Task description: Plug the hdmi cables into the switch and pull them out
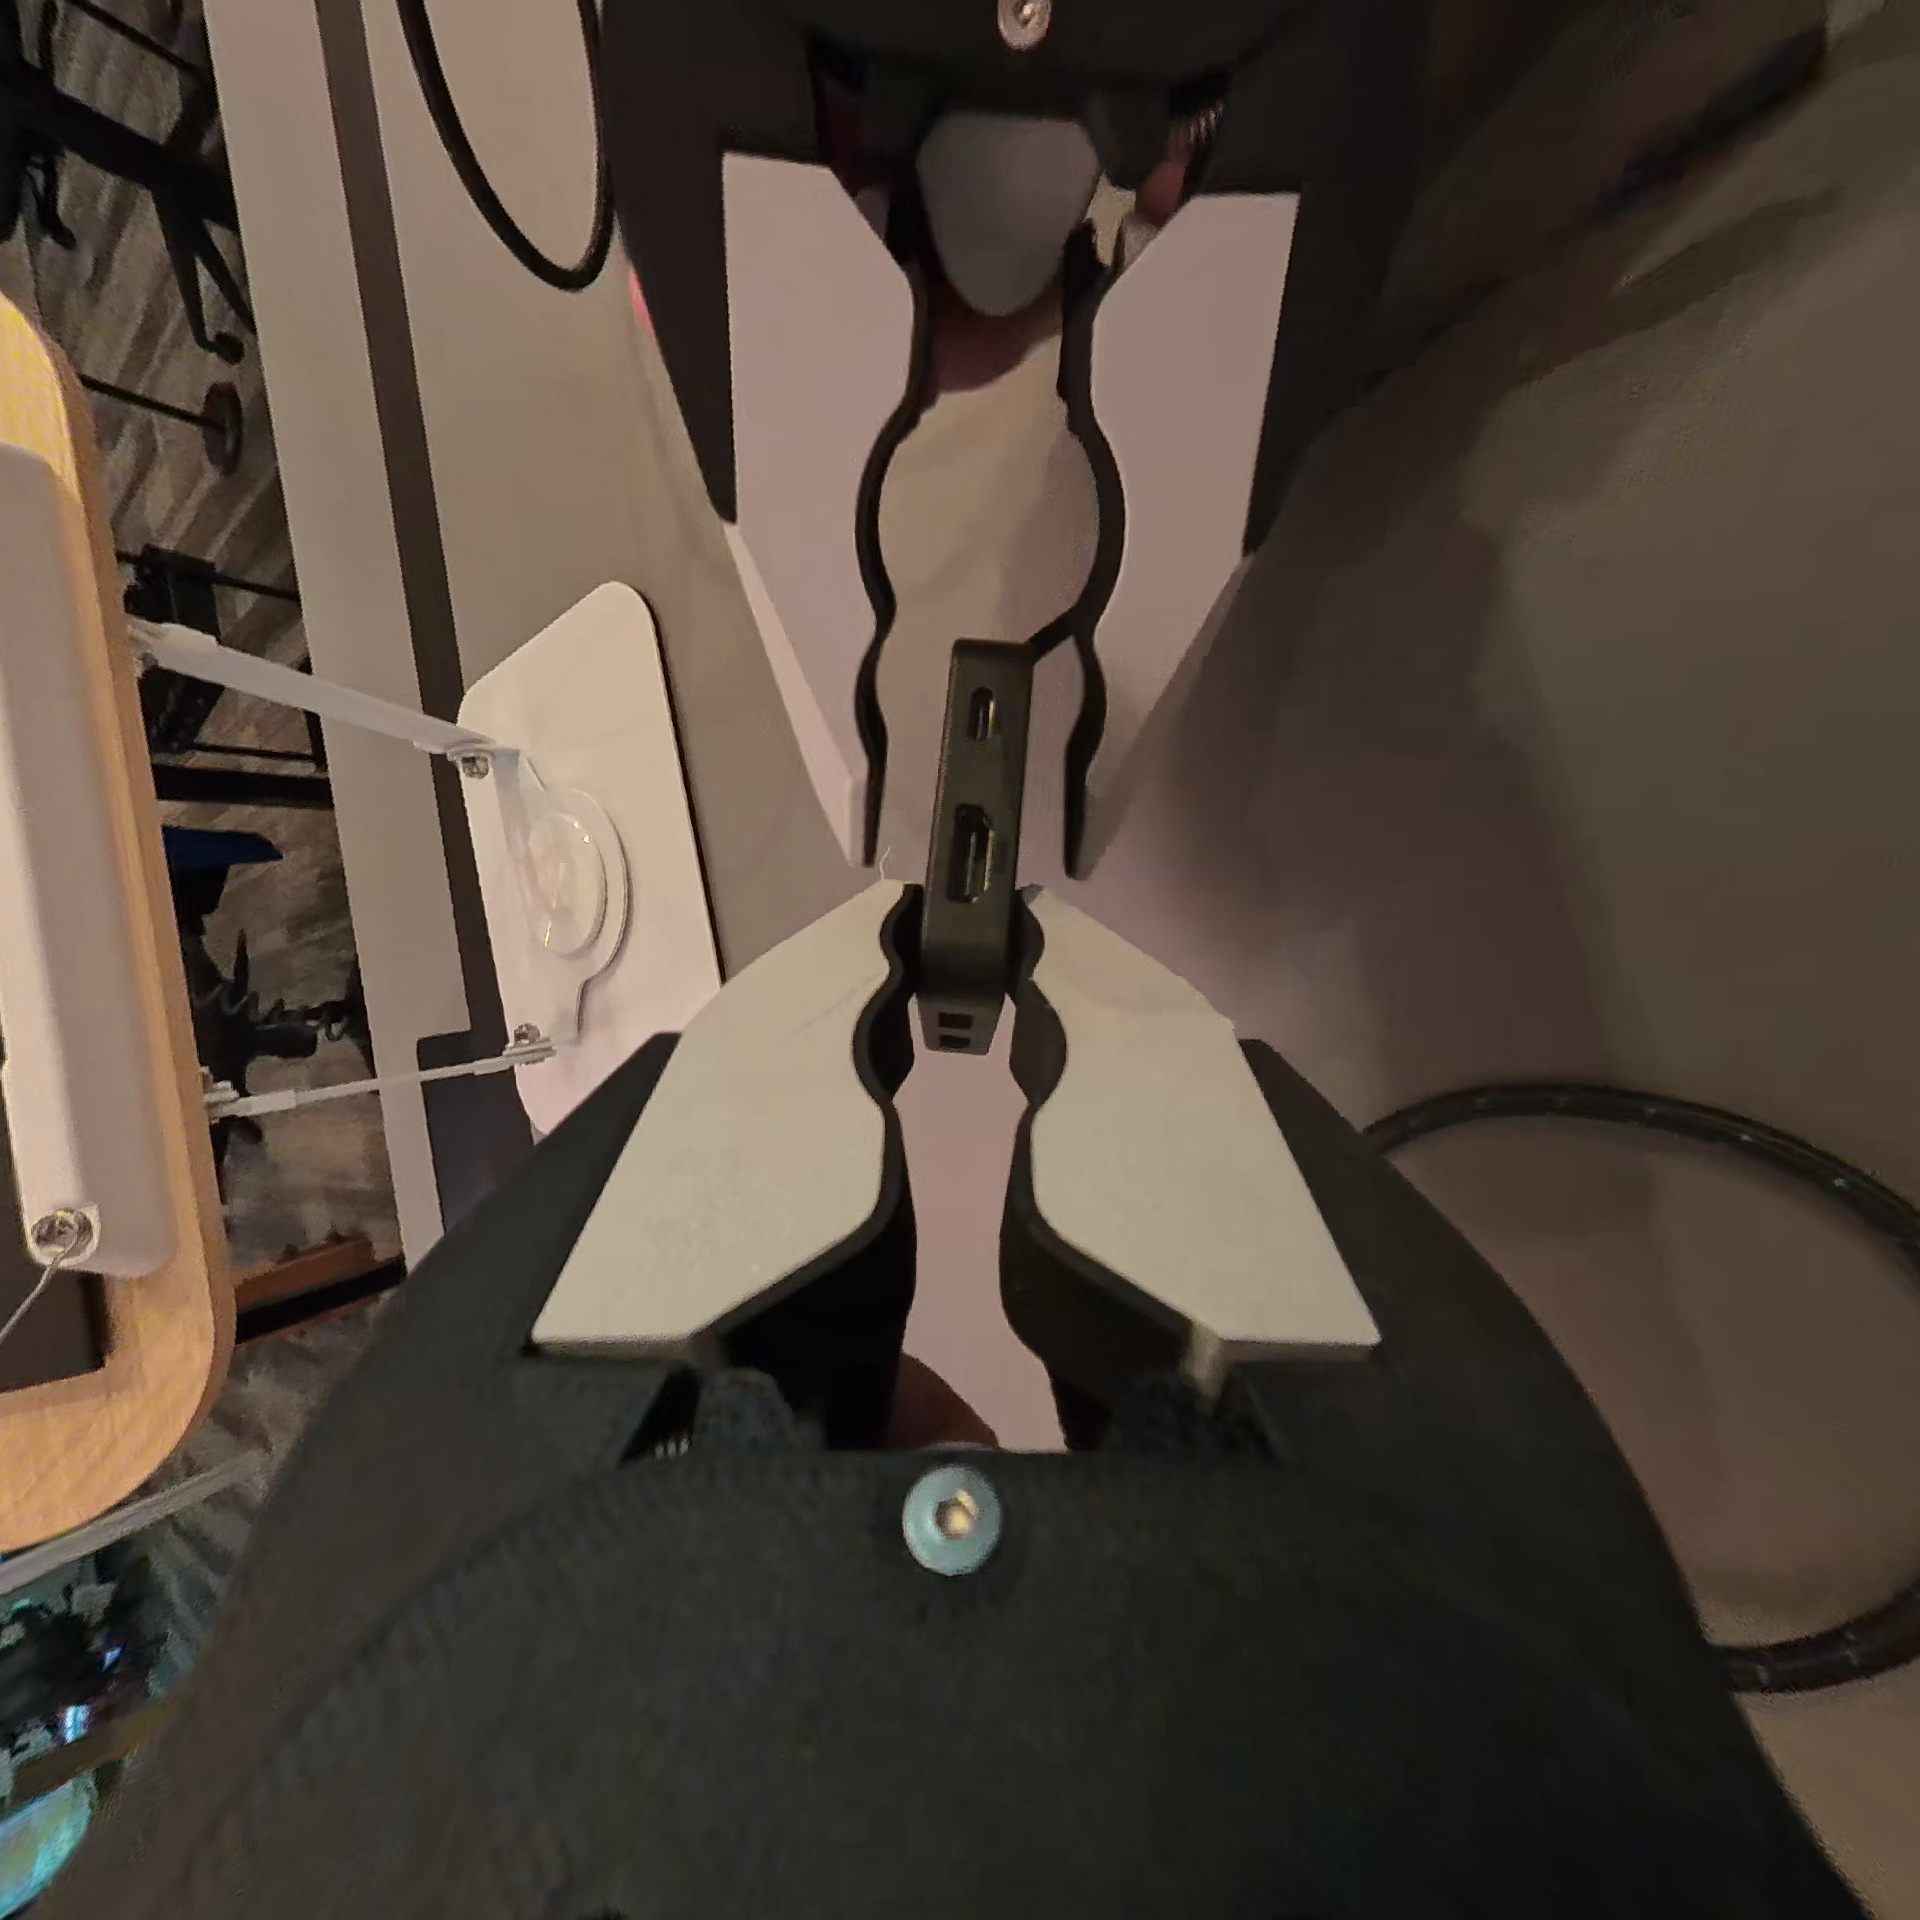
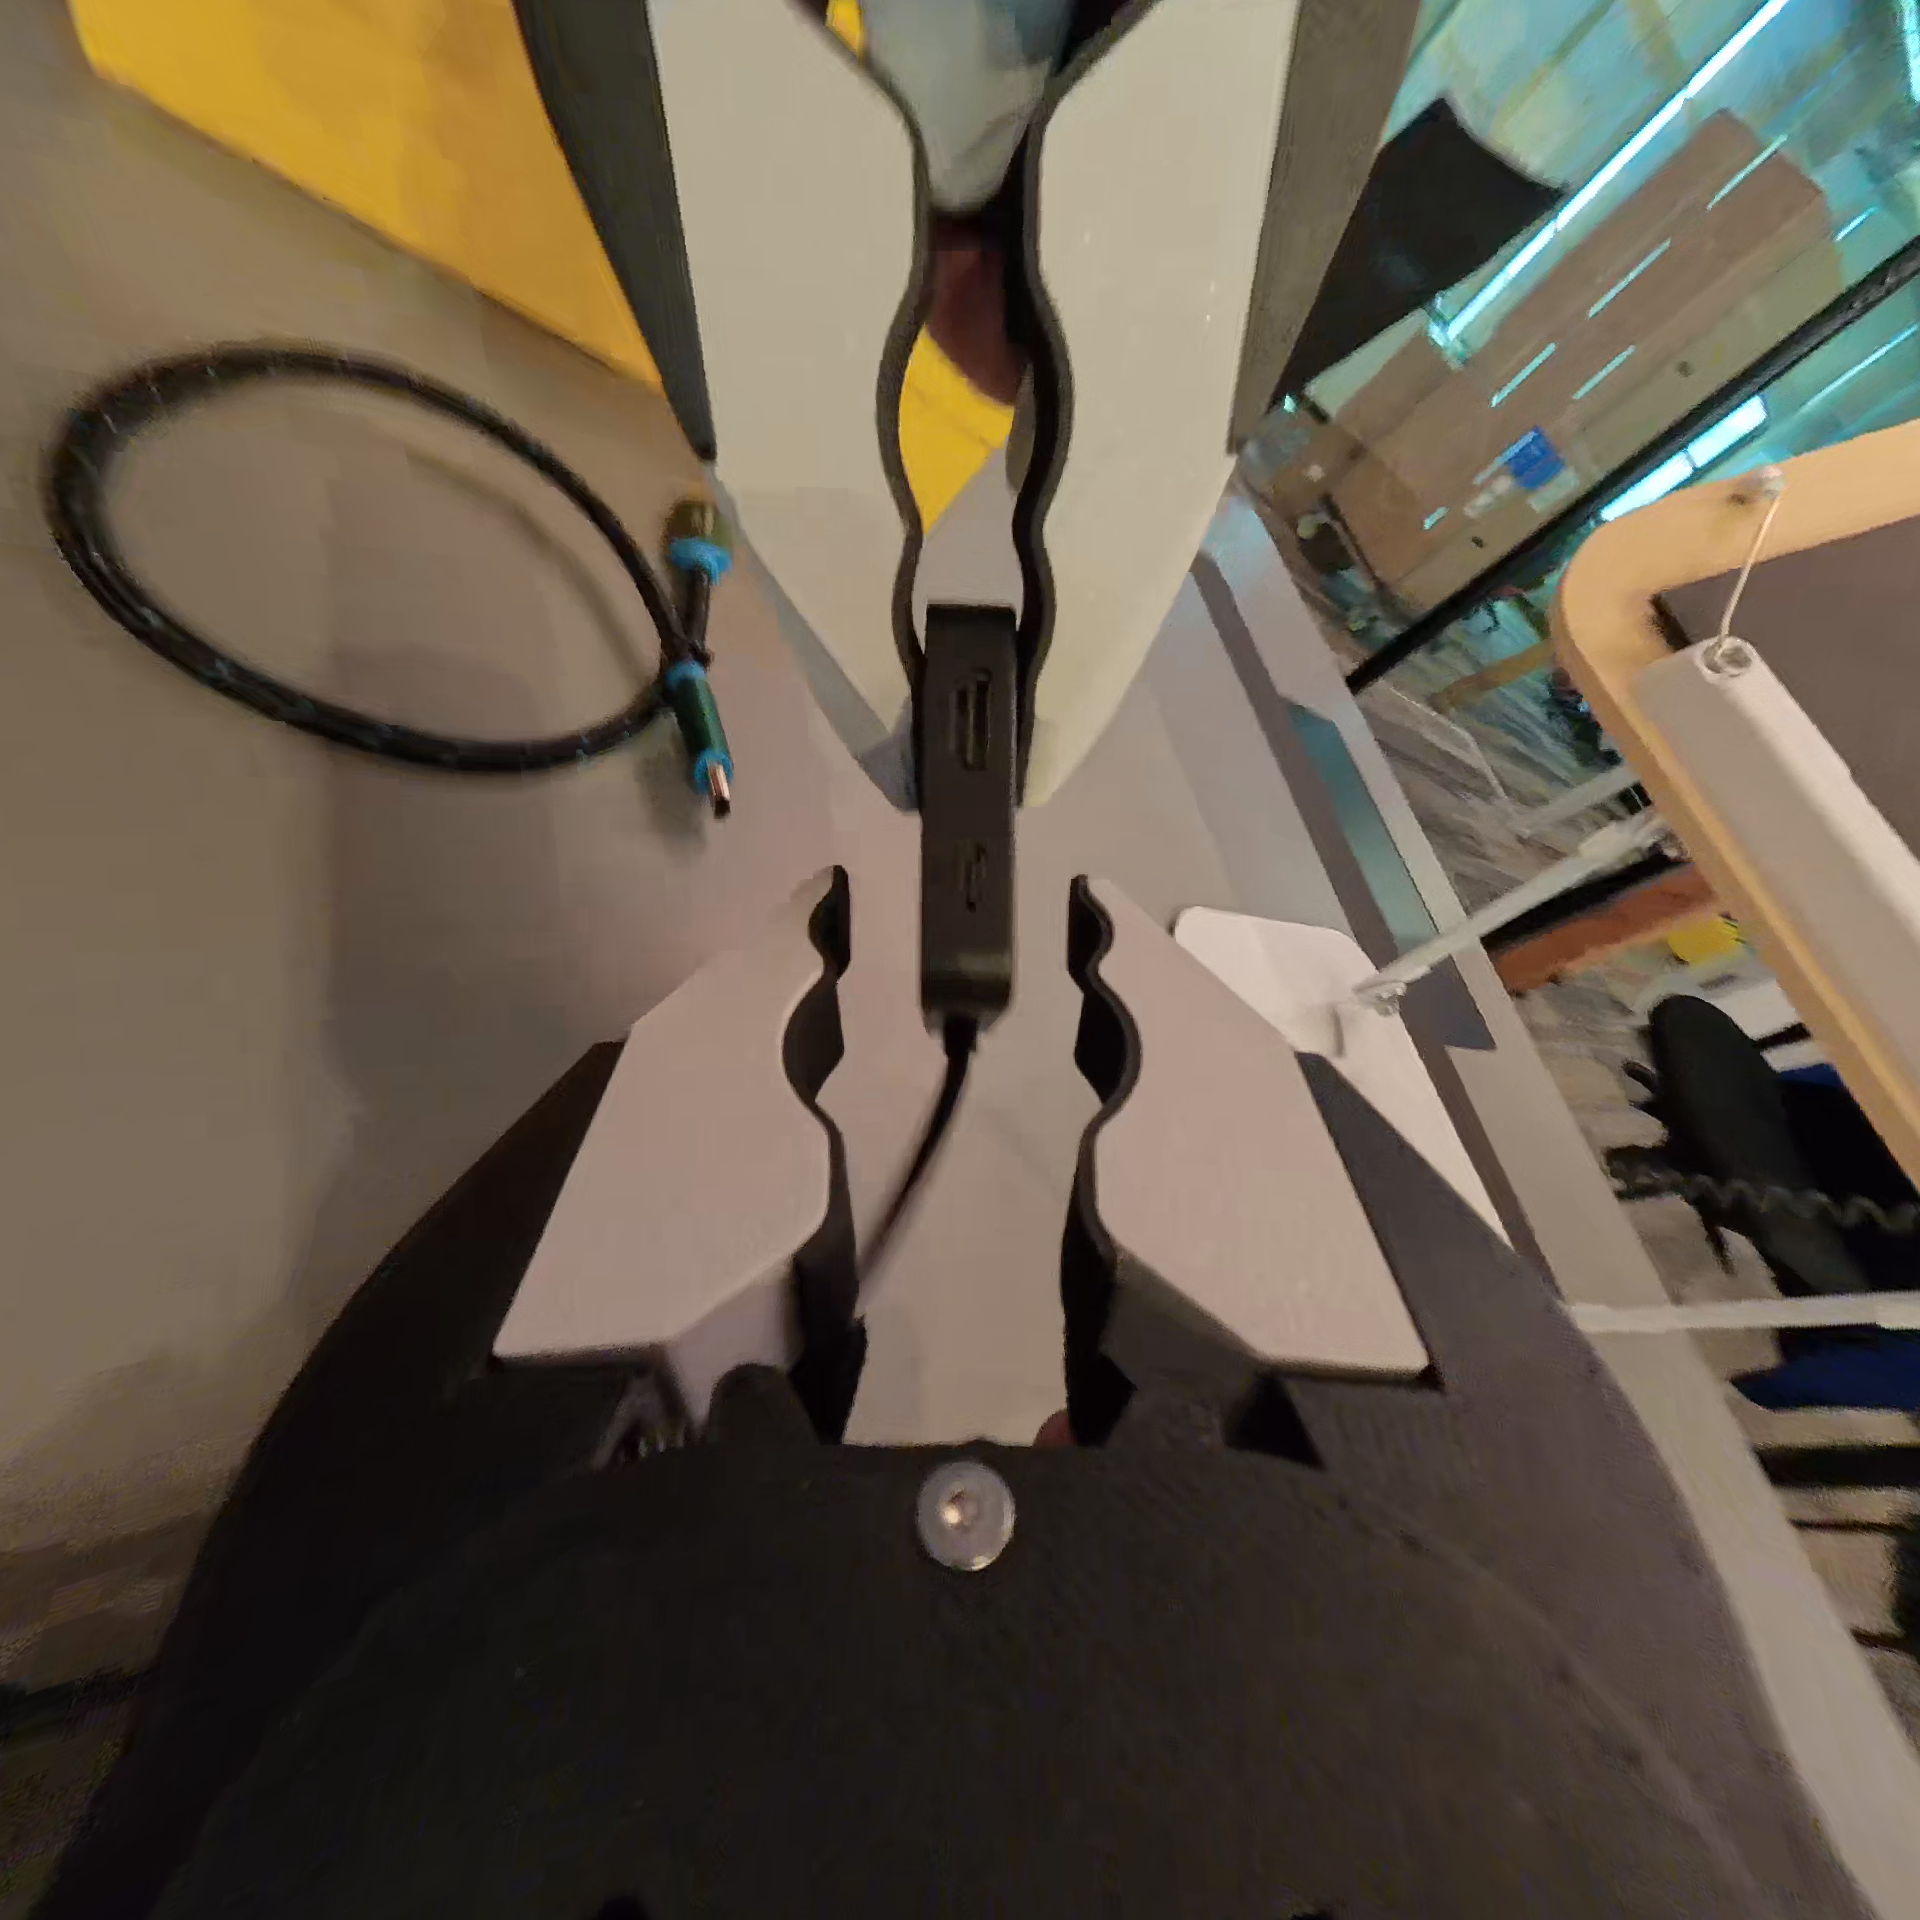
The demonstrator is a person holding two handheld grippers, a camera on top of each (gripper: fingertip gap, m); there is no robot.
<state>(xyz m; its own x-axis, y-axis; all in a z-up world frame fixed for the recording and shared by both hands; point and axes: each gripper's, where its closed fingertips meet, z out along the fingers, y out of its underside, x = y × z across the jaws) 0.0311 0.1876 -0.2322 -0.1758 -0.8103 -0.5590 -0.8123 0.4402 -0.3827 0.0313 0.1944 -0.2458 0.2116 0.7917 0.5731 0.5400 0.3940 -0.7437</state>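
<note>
The switch (image 1: 977, 790) is a small black box with ports along its side, held edge-up above the grey table. My left gripper (image 1: 961, 904) is shut on its near end. In the right wrist view the left gripper (image 2: 971, 795) clamps the switch (image 2: 966, 831) at its far end. My right gripper (image 2: 956, 888) is open, its fingers on either side of the switch's near end without touching. A thin black lead (image 2: 925, 1132) hangs from that end. A coiled black braided HDMI cable (image 2: 312, 675) with blue-green plugs lies on the table to the left, unplugged.
A white plate with a clear disc (image 1: 582, 779) lies near the table edge. A wood-framed panel (image 2: 1714, 623) stands beyond the edge. A yellow object (image 2: 364, 156) is at the far left. Cable loops (image 1: 1662, 1143) lie on the table. An office chair (image 2: 1714, 1122) stands on the floor. My two grippers' fingertips are within a few centimetres of each other.
</note>
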